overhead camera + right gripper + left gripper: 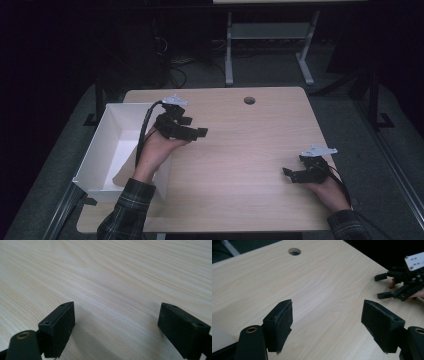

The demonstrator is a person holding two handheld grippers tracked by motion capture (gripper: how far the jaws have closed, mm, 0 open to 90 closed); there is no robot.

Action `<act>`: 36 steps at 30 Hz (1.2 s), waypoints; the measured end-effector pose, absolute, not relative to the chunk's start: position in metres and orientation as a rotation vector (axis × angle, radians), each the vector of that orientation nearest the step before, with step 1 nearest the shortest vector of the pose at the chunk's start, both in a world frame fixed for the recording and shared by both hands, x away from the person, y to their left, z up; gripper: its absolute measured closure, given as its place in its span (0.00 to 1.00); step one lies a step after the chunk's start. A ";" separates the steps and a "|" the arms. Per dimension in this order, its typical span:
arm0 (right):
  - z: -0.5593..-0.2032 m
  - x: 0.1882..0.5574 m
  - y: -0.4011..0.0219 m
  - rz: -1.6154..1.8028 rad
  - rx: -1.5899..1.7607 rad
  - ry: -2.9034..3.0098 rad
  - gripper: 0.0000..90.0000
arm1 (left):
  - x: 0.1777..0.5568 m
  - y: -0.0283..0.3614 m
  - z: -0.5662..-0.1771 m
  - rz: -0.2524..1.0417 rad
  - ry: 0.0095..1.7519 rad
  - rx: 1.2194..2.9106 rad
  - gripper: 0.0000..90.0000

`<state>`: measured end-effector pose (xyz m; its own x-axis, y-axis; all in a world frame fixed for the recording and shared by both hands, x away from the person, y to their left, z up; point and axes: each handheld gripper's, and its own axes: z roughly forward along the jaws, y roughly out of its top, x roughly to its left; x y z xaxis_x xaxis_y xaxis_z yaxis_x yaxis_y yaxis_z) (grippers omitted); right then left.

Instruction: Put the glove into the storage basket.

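Beside the open white rectangular box [107, 150], the left gripper [192, 126] hangs released and empty over the pale wooden worktop [240, 150], while the right gripper [289, 174], well apart from the box, likewise rests released, apparently idle.

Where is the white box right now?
In the high view, the white box sits at the table's left edge, hanging partly off it. The left claw hovers open just to its right, far from the round hole.

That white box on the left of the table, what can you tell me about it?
The white box is an open-topped rectangular bin with thin, smooth walls, perhaps plastic or card. It sits upright at the table's left edge, partly overhanging it, and looks empty. The person's left forearm crosses its near right corner; whether they touch is unclear.
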<state>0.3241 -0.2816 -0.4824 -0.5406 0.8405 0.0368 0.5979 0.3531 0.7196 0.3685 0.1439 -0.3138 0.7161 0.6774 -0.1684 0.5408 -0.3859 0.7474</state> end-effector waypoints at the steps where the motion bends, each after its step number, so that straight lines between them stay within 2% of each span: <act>1: -0.482 0.324 -0.282 0.997 1.262 2.280 0.15 | 0.366 0.137 -0.319 0.208 0.918 2.088 0.28; 13: -0.482 0.324 -0.282 0.998 1.263 2.281 0.15 | 0.354 0.108 -0.354 0.224 0.875 2.092 0.28; 36: -0.483 0.324 -0.282 0.997 1.260 2.281 0.15 | 0.337 0.087 -0.432 0.211 0.801 2.188 0.28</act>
